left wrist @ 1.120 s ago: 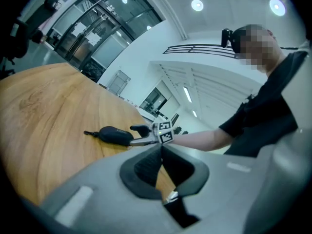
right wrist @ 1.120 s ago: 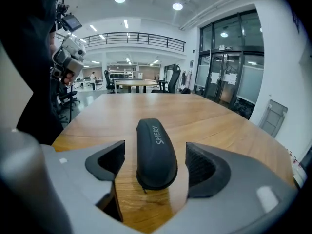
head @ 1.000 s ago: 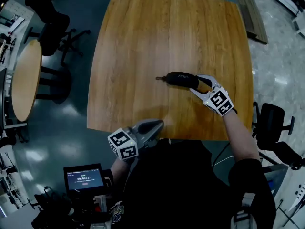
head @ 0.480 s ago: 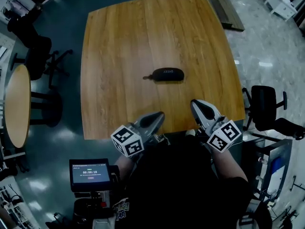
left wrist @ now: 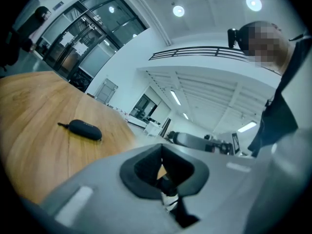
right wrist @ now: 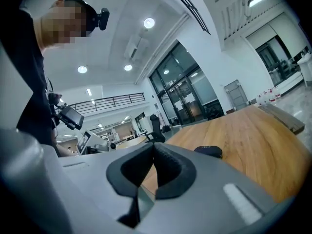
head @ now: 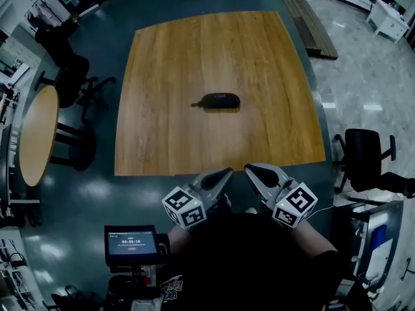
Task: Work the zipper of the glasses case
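JAWS: your left gripper (head: pixel 226 172) and right gripper (head: pixel 249 168) both closed, empty | TARGET: glasses case (head: pixel 219 101) well ahead; long axis crosswise; zipper pull (head: pixel 194 104) at left end; left gripper slightly nearer

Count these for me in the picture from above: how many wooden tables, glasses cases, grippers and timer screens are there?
Wooden tables: 2, the square table and the round table
Glasses cases: 1, the black glasses case
Grippers: 2, the left gripper and the right gripper
Timer screens: 1, the timer screen
Total: 6
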Tool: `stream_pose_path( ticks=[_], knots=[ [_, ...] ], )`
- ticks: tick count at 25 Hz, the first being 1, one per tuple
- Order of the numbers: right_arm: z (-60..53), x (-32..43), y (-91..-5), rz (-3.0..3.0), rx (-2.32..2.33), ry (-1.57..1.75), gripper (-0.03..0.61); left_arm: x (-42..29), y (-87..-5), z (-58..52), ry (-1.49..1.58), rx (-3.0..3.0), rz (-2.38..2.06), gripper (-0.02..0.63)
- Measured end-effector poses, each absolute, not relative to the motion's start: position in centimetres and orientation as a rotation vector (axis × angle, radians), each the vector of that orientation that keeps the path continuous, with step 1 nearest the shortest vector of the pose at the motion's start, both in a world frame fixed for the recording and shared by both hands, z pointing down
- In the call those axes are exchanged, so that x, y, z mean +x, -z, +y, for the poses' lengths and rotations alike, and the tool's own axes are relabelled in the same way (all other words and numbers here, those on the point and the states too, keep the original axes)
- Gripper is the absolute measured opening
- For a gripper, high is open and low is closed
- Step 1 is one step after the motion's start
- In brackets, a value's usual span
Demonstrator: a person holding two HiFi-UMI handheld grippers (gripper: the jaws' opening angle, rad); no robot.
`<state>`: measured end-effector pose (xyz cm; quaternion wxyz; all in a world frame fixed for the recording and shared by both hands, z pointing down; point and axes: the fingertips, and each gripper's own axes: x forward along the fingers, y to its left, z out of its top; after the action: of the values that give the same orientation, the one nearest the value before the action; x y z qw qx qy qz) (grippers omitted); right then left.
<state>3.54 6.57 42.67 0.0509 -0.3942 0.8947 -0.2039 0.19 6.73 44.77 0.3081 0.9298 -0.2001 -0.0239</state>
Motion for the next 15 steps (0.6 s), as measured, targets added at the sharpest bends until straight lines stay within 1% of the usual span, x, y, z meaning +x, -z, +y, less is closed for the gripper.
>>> stream_pose_path(
  ticks=[8,15],
  knots=[
    [14.4,6.1,-44.5,2.734,-1.118,0.692,0.005,3.0,-46.6,15.6,0.030,2.433,-0.614,-0.002],
    [16.9,6.6,-44.5,2.709,-1.114,0.713,0.005,2.8,-46.6,18.1,0.024,2.429,-0.654,-0.002]
  ],
)
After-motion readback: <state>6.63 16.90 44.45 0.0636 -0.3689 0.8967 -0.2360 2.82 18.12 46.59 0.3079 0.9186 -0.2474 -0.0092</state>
